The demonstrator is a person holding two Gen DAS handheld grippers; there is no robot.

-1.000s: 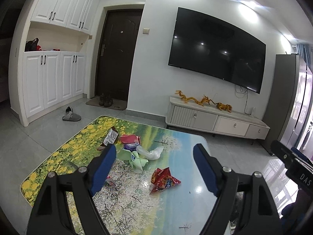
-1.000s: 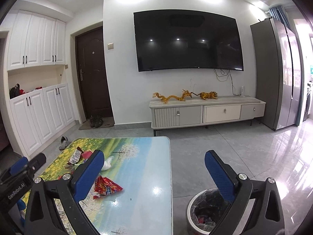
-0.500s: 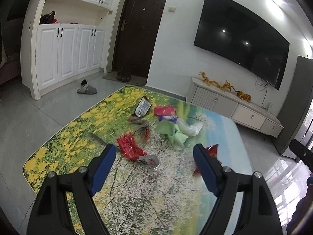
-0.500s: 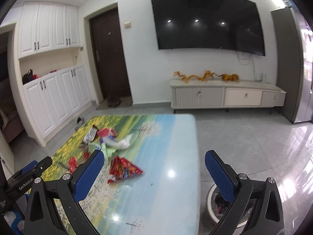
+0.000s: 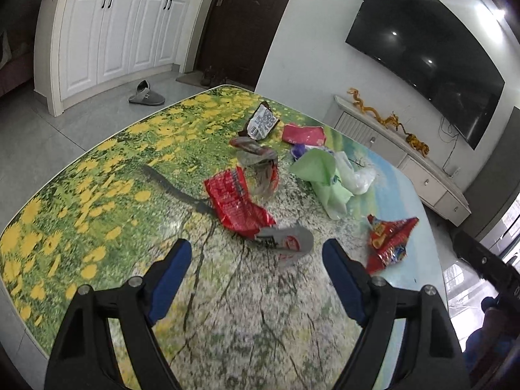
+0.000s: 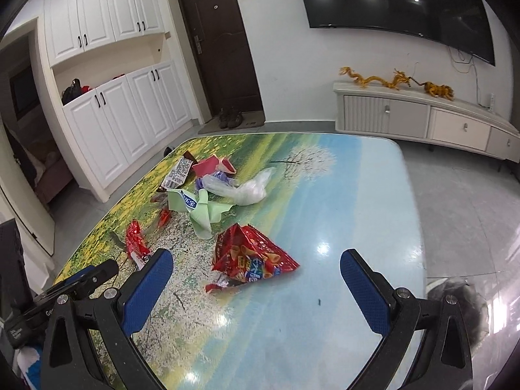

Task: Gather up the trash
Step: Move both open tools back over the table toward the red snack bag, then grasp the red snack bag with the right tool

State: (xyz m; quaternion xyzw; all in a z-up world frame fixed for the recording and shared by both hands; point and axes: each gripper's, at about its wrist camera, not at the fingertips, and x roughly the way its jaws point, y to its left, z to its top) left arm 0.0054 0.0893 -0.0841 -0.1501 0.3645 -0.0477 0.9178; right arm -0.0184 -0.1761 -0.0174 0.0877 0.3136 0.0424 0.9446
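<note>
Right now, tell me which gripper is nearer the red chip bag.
Right. The right gripper has the red chip bag lying between its open fingers. The left gripper is open over another red wrapper, the bag off to its right.

The room is bright. Ceiling lights make white dots on the black TV (image 6: 396,3) and a shiny spot on the desk (image 6: 325,247). Edges bend and go dark. The left view is blurry.

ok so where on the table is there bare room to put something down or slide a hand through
Free: the blue side of the table, right of the chip bag out to the edge, and the near strip ahead of the right gripper. The yellow-flower corner is also bare. Crowded: the middle, around the green wrapper, clear plastic bag and red wrapper.
</note>
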